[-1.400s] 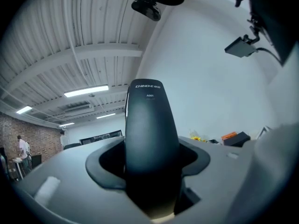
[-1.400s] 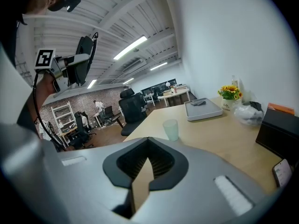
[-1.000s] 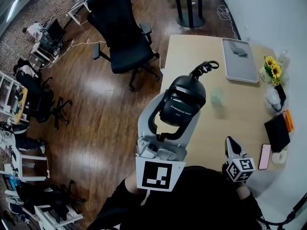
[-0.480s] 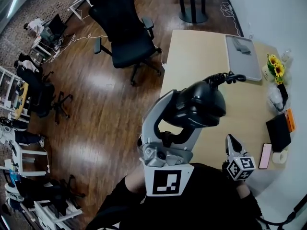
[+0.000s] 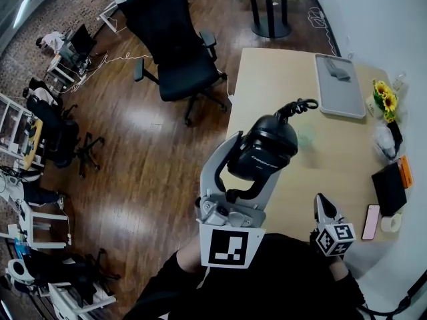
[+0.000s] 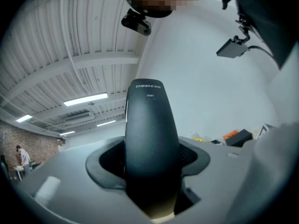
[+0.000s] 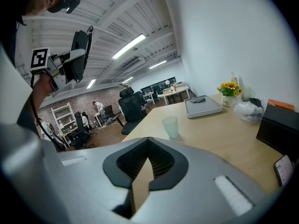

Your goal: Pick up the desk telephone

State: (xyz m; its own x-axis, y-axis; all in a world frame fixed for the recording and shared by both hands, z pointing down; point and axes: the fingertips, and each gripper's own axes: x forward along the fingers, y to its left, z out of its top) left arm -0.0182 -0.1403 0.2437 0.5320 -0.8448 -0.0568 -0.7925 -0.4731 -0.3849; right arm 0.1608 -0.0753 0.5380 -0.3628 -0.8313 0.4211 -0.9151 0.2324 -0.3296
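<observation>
A black telephone handset hangs in the air over the left edge of the wooden desk, its coiled cord dangling free at the far end. My left gripper is shut on it. In the left gripper view the handset stands upright between the jaws, pointing at the ceiling. My right gripper sits low at the desk's near edge, shut with nothing in it; its closed jaws face along the desk. No telephone base shows.
On the desk stand a pale green cup, a grey tray, yellow flowers, a black box, a phone and a tape roll. A black office chair stands left of the desk.
The left gripper lifted the handset closer and to the right half a second ago, then brought it back down and left. The right gripper has stayed put.
</observation>
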